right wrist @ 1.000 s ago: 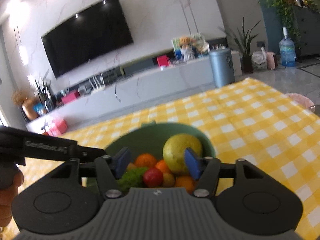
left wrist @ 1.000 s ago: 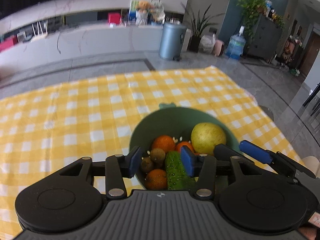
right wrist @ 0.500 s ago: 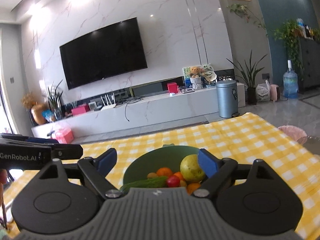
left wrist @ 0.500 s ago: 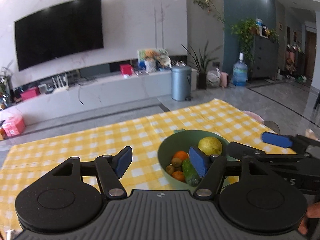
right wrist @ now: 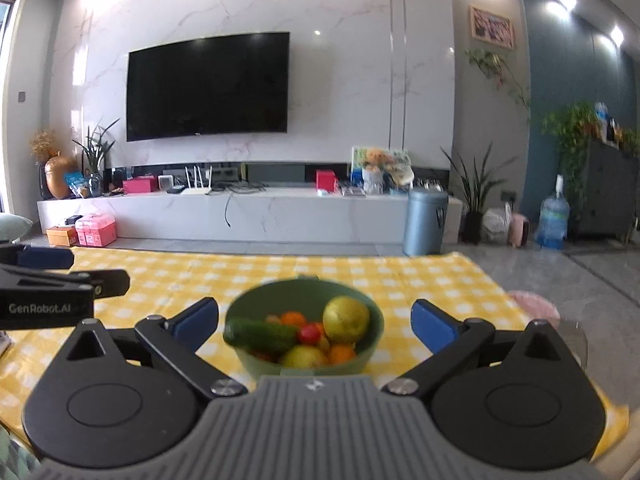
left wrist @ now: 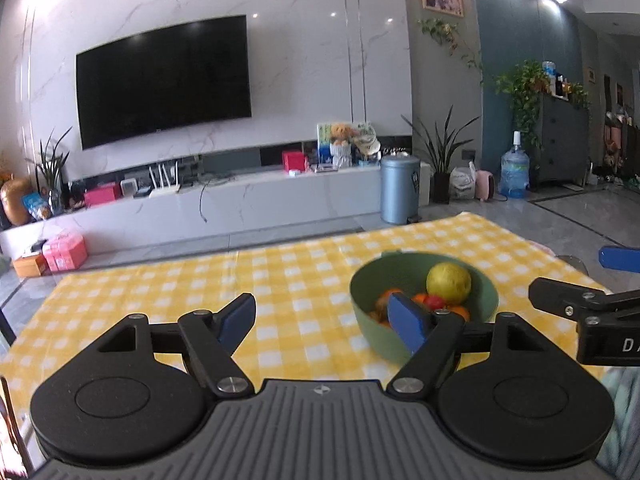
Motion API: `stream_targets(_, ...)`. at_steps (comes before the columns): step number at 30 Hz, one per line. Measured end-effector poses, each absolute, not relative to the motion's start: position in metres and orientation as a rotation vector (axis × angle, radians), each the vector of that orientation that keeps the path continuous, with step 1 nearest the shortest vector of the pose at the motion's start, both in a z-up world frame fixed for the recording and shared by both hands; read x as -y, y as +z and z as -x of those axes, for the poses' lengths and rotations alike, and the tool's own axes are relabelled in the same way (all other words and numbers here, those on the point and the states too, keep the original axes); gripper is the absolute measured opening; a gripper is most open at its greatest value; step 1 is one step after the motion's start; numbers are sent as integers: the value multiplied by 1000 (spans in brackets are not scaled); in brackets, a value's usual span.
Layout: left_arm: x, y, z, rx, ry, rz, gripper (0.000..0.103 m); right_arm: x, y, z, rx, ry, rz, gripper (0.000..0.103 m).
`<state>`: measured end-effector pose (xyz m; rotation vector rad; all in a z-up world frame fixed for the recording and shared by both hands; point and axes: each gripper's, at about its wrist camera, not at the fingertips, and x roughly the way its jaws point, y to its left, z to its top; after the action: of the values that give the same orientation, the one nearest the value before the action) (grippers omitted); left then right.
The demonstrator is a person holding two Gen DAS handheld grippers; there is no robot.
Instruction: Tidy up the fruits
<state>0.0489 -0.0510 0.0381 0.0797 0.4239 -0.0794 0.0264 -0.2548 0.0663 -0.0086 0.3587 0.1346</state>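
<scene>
Room: living room, white marble wall ahead of both grippers carrying a black wall-mounted television (right wrist: 208, 86), low white media bench beneath it, grey-blue cylindrical bin (right wrist: 425, 216) at the bench's right end.

Surface: yellow-and-white checked tablecloth (left wrist: 304, 272) spreads forward from both tools. Apart from the bowl, the visible cloth is bare.

Task object: round sage-green plastic bowl (right wrist: 372, 320) of fruit. Seen from the right gripper (right wrist: 314, 322), it sits dead ahead, centred in the gap between the two blue pads, slightly beyond them. Seen from the left gripper (left wrist: 322, 318), it lies ahead and to the right, behind the right-hand pad. Judgement: right hand is better lined up; left would need to swing right.

Contents: large yellow-green round fruit (right wrist: 346, 319) at the far right of the bowl, dark green cucumber (right wrist: 260, 336) with long axis running crosswise to the right gripper's line, small oranges (right wrist: 294, 318), small red tomato (right wrist: 309, 334).

Tools: both grippers' jaws are opening, now spread wide, nothing between the pads, nothing held. Neither touches the bowl.
</scene>
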Motion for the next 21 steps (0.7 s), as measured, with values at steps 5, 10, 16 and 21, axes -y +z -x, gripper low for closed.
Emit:
stream_targets(5,51,25,-50,-451,-52,-48,89,255,47,-28,-414,85,0,99)
stream_targets(10,52,17,-53,-463,-46,-62,89,257,43,-25,-394,98,-39,99)
stream_targets(16,50,10,-55,-490,-42,-57,89,250,34,-30,-427,126,-26,99)
stream_targets(21,49,5,-57,-515,-45,-67,89,249,31,-34,-436,140,-37,99)
